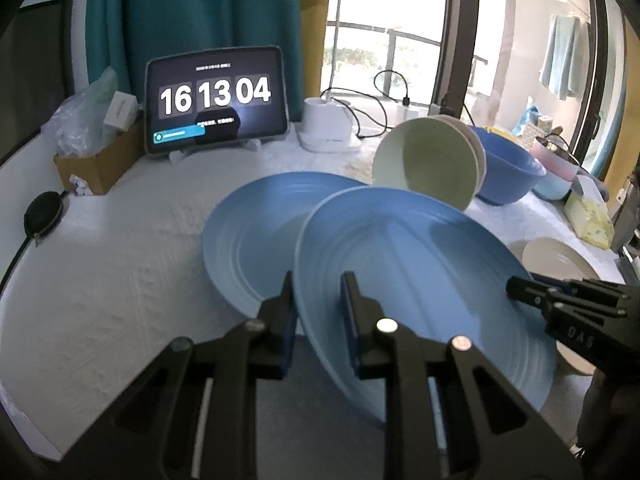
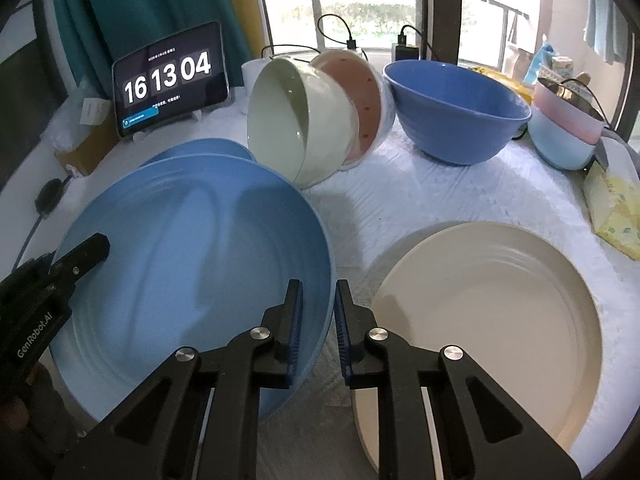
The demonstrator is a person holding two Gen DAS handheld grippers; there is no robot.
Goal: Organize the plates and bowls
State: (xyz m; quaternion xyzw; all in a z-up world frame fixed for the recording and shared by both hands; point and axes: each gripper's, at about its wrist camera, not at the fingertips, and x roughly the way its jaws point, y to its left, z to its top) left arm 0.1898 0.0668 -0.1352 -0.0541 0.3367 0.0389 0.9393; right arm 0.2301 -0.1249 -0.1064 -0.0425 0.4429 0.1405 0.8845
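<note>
A large blue plate (image 1: 420, 280) is held tilted above the table between both grippers. My left gripper (image 1: 318, 300) is shut on its left rim. My right gripper (image 2: 318, 312) is shut on its right rim (image 2: 320, 300), and it shows at the right of the left wrist view (image 1: 532, 290). A second blue plate (image 1: 256, 240) lies flat on the table behind and under the held one. A beige plate (image 2: 492, 312) lies on the table to the right. A pale green bowl (image 2: 292, 120) leans on its side, nested in a pink-and-white bowl (image 2: 366, 108).
A big blue bowl (image 2: 460, 120) stands at the back right, with stacked pink and light-blue tubs (image 2: 560, 132) beyond it. A tablet clock (image 1: 216, 98), a white lamp base (image 1: 328, 128), a cardboard box (image 1: 96, 164) and cables line the back. A yellow tissue pack (image 2: 616, 208) lies right.
</note>
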